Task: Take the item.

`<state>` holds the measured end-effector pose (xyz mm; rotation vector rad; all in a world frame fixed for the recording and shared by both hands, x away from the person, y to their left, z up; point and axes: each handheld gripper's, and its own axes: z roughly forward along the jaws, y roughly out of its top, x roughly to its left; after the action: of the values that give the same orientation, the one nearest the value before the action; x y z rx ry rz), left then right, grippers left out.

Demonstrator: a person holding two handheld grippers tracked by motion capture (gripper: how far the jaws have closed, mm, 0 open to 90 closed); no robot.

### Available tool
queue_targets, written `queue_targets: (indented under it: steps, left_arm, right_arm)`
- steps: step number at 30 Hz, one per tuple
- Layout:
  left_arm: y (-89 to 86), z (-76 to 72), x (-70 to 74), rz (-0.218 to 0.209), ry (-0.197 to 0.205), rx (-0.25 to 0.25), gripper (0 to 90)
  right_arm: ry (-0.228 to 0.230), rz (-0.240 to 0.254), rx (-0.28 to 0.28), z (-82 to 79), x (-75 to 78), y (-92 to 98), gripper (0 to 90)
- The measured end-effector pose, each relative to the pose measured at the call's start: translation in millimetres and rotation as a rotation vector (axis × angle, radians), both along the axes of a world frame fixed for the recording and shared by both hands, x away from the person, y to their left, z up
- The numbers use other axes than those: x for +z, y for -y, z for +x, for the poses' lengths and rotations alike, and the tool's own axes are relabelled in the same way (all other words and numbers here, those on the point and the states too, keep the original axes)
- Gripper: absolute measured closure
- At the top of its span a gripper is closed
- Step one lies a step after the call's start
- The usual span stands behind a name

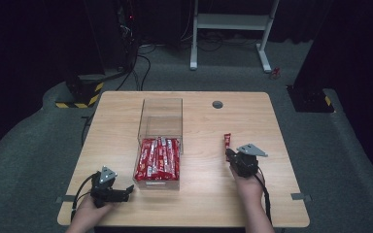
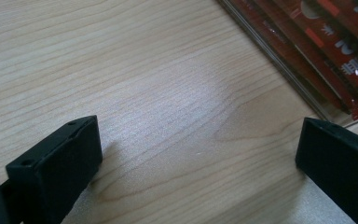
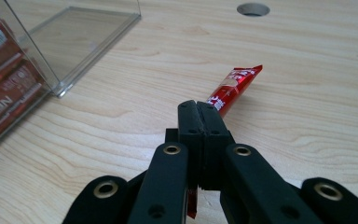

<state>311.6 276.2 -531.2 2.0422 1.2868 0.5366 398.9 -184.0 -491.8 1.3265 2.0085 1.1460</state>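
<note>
Rightward, right claw (image 3: pixel 199 108) pinching red sachet (image 3: pixel 233 87) on bare wood; left claw (image 2: pixel 191 154) spread beside clear box (image 1: pixel 159 141).

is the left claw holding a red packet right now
No, the left claw is open over bare wooden table, with nothing between its jaws; the red packets lie off to the side.

Lab: black curtains (image 1: pixel 29 39), floor cables (image 1: pixel 141 68), hazard-striped stand base (image 1: pixel 80 92)

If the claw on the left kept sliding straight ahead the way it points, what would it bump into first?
Probably the clear box of red sachets. The left claw, jaws open, points toward its near corner, with bare table between. It might just slip past the front edge; depth is unclear.
</note>
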Motion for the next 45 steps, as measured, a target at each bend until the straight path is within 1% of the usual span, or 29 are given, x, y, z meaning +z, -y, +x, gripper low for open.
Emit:
queue_targets:
  steps: [9,15,17,20,25,26,29,33,37,41,43,45]
  left_arm:
    - [0.0,0.0,0.0,0.0,0.0,0.0,0.6]
    - [0.0,0.0,0.0,0.0,0.0,0.0,0.6]
    - [0.0,0.0,0.0,0.0,0.0,0.0,0.6]
    - [0.0,0.0,0.0,0.0,0.0,0.0,0.6]
    - [0.1,0.0,0.0,0.0,0.0,0.0,0.6]
    - [0.1,0.0,0.0,0.0,0.0,0.0,0.6]
    - [0.1,0.0,0.0,0.0,0.0,0.001,0.6]
    - [0.1,0.0,0.0,0.0,0.0,0.0,0.6]
    - [0.1,0.0,0.0,0.0,0.0,0.0,0.6]
    - [0.1,0.0,0.0,0.0,0.0,0.0,0.6]
    - [0.1,0.0,0.0,0.0,0.0,0.0,0.6]
    - [0.1,0.0,0.0,0.0,0.0,0.0,0.6]
  right_arm:
    - [-0.044,-0.009,-0.013,5.6,-9.9,2.6,90.0]
    - [-0.056,-0.01,-0.019,6.5,-12.6,3.1,90.0]
    - [-0.055,-0.021,-0.014,7.4,-13.8,3.1,89.9]
    - [-0.071,-0.018,-0.024,7.7,-15.6,2.7,89.7]
    - [-0.074,-0.024,-0.028,8.6,-17.3,3.6,89.3]
    - [-0.083,-0.021,-0.036,8.6,-18.4,3.5,89.1]
    - [-0.09,-0.032,-0.033,9.6,-20.9,3.2,89.0]
    - [-0.091,-0.037,-0.033,9.6,-21.5,2.0,88.9]
    - [-0.1,-0.044,-0.034,9.9,-23.3,1.3,86.3]
    - [-0.082,-0.039,-0.034,8.5,-20.8,1.4,83.8]
    - [-0.08,-0.035,-0.038,7.9,-20.0,1.4,83.1]
    - [-0.072,-0.031,-0.04,7.4,-18.4,2.8,80.8]
